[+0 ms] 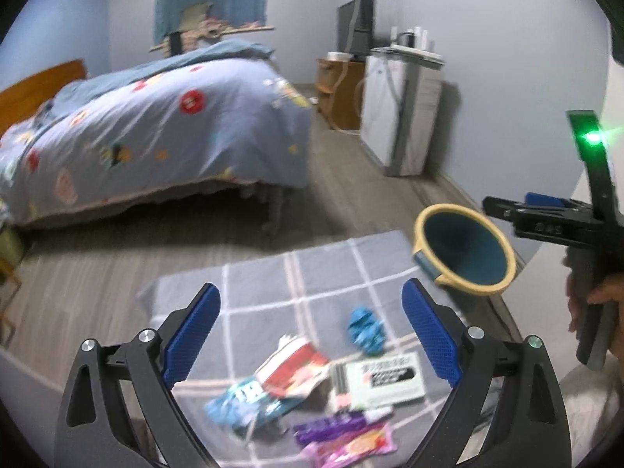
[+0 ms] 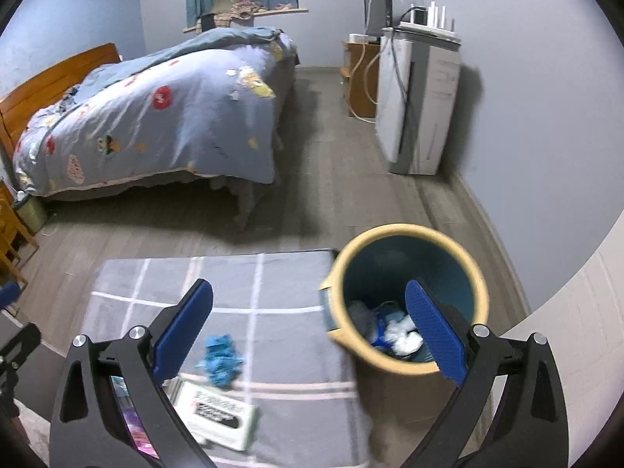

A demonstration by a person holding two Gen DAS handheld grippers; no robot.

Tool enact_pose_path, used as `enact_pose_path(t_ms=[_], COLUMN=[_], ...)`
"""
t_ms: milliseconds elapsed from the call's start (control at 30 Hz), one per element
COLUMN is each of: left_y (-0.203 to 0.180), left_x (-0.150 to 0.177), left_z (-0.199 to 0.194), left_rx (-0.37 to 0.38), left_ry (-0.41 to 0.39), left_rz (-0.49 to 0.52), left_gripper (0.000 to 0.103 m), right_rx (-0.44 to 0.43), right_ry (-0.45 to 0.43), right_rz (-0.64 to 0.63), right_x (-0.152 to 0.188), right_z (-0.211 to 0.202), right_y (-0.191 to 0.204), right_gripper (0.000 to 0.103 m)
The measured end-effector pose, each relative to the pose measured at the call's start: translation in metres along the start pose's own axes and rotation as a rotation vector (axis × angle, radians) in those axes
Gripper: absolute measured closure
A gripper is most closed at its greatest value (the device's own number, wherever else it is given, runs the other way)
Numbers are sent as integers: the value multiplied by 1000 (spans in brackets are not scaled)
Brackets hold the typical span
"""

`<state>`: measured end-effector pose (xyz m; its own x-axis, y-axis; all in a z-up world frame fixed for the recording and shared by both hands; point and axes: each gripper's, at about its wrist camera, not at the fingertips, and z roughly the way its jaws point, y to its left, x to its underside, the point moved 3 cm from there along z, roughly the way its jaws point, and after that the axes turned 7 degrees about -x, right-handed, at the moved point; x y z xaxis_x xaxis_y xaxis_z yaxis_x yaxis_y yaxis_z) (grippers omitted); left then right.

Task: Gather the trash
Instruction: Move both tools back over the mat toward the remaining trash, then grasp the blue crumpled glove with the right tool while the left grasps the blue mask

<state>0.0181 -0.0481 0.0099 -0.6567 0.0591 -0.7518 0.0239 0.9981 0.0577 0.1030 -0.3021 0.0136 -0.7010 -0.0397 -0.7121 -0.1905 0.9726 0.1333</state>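
Trash lies on a grey checked mat [image 1: 273,273]: a crumpled blue wrapper [image 1: 366,330], a red and white packet [image 1: 294,366], a white box [image 1: 384,380], a blue bag [image 1: 245,403] and purple and pink wrappers [image 1: 343,438]. My left gripper [image 1: 310,335] hangs open above them, holding nothing. A yellow-rimmed blue bin [image 2: 405,296] stands at the mat's right edge with crumpled white and blue trash inside. My right gripper [image 2: 308,335] is open and empty over the mat [image 2: 273,312] and bin rim, above the blue wrapper [image 2: 221,358] and white box [image 2: 218,415]. The bin [image 1: 464,249] also shows in the left wrist view.
A bed with a blue patterned duvet [image 2: 156,117] fills the left of the room. A white cabinet [image 2: 421,105] and a wooden stand [image 2: 360,78] line the right wall. Bare wood floor [image 2: 343,179] runs between bed and mat. A hand [image 1: 600,304] holds the other gripper at right.
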Motion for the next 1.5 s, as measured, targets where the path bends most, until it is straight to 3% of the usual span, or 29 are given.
enact_pose_path(t_ms=[133, 300, 533, 667, 833, 1033, 1500], left_y=[28, 67, 111, 107, 92, 82, 76], left_x=[17, 39, 76, 91, 106, 121, 141], left_z=[-1, 1, 30, 44, 67, 91, 123], left_rx=[-45, -104, -147, -142, -83, -90, -125], left_ry=[21, 44, 168, 219, 290, 369, 493], left_rz=[-43, -91, -226, -216, -227, -201, -120], left_gripper=[9, 9, 9, 9, 9, 10, 15], right_rx=[-37, -59, -43, -26, -25, -33, -70], right_ry=[3, 74, 102, 105, 120, 163, 355], right_rz=[7, -23, -52, -68, -81, -100, 70], right_x=[15, 33, 46, 47, 48, 52, 81], right_z=[0, 21, 41, 50, 63, 85, 155], right_y=[29, 60, 87, 96, 106, 110, 84], right_gripper=[6, 6, 6, 6, 6, 6, 8])
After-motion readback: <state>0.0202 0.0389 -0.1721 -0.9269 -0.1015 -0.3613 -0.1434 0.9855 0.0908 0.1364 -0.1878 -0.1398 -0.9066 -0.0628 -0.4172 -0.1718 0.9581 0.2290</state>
